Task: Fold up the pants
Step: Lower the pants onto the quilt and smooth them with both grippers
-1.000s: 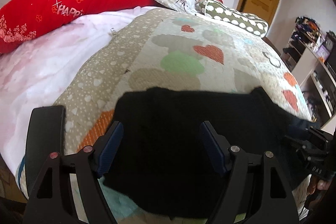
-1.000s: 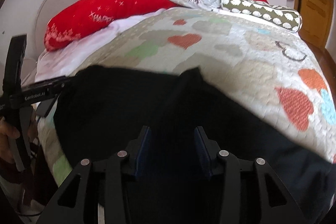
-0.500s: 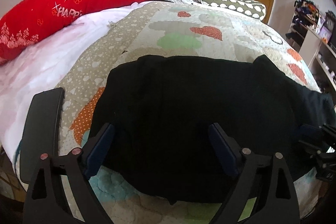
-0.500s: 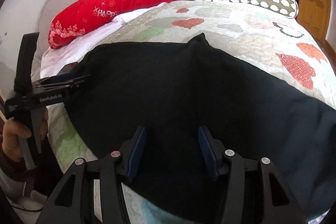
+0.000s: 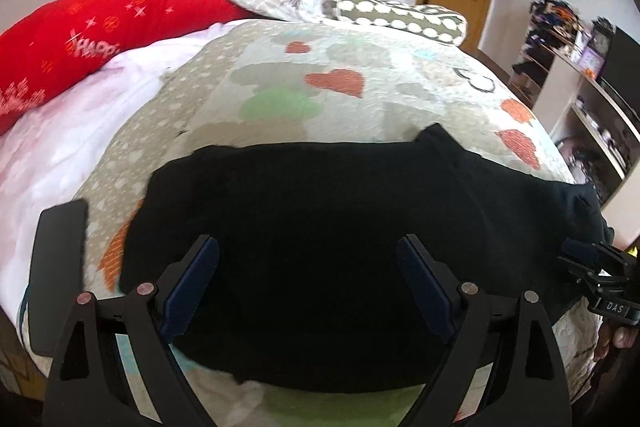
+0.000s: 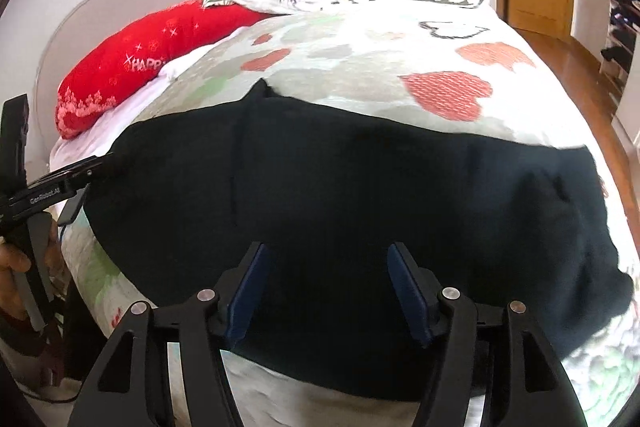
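Left wrist view is showing the black pants lying flat across the heart-patterned quilt; their near hem is disappearing behind the left gripper, whose jaws are standing wide with nothing pinched; at three o'clock the right gripper is sitting half cut off by the rim. From the right wrist, its jaws are opening over soft, matte cloth without pressing it; folds are blurring into one dark mass; a glossy red pillow is lying at ten o'clock.
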`<state>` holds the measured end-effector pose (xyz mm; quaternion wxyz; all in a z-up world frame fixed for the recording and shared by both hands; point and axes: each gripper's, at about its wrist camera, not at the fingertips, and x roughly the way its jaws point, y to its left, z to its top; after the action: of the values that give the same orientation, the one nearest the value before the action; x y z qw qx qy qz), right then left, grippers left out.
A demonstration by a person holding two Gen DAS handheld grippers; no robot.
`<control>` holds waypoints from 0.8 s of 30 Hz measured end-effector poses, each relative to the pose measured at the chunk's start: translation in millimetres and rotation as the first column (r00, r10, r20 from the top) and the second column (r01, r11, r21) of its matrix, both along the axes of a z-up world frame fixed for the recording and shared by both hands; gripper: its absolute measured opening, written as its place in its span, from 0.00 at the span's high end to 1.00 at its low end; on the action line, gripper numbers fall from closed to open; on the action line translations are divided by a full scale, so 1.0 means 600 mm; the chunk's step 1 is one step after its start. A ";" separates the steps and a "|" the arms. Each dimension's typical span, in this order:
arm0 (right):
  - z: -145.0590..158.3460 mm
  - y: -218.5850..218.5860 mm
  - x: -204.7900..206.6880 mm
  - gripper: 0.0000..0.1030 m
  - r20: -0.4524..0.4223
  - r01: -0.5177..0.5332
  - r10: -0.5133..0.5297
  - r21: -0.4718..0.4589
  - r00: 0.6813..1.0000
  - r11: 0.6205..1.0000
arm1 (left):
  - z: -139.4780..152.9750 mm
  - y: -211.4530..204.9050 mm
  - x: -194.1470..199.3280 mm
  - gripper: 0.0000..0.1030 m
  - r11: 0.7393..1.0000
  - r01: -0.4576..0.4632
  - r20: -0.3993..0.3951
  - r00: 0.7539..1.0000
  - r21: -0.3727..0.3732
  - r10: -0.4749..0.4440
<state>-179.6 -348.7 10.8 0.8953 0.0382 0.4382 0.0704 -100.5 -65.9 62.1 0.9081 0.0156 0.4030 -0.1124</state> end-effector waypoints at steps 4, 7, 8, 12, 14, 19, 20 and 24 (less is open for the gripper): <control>-0.003 -0.012 -0.017 0.38 -0.002 -0.015 0.015 -0.022 1.000 1.000 | 0.005 -0.037 0.001 0.11 0.999 0.049 0.005 0.999 -0.001 -0.049; 0.000 -0.021 -0.033 0.38 0.007 -0.021 0.021 -0.009 1.000 1.000 | 0.008 -0.062 0.001 0.11 0.997 0.082 0.005 0.997 0.000 -0.082; 0.007 -0.027 -0.040 0.38 0.009 -0.016 0.016 0.012 1.000 1.000 | 0.008 -0.070 0.000 0.11 0.996 0.094 0.004 0.996 0.000 -0.094; 0.042 -0.077 -0.065 0.36 0.053 0.056 -0.059 0.052 0.997 0.997 | 0.007 -0.101 0.008 0.11 0.989 0.149 -0.019 0.989 -0.009 -0.149; 0.064 -0.117 -0.075 0.34 0.093 0.128 -0.135 0.073 0.986 0.989 | 0.006 -0.118 0.015 0.11 0.985 0.175 -0.027 0.984 -0.009 -0.175; 0.081 -0.184 -0.053 0.34 0.124 0.266 -0.272 0.065 0.954 0.962 | -0.001 -0.160 0.040 0.11 0.978 0.209 -0.059 0.976 -0.009 -0.210; 0.078 -0.192 -0.038 0.34 0.117 0.272 -0.277 0.055 0.954 0.961 | -0.003 -0.167 0.044 0.11 0.977 0.212 -0.069 0.975 -0.010 -0.212; 0.056 -0.212 0.019 0.56 0.068 0.268 -0.269 0.019 0.961 0.963 | -0.014 -0.188 0.063 0.11 0.977 0.215 -0.098 0.972 -0.005 -0.215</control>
<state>-168.4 -475.9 44.7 0.9112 0.0990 0.3969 -0.0484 -62.7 -178.7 53.6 0.8696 0.0564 0.4435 -0.2096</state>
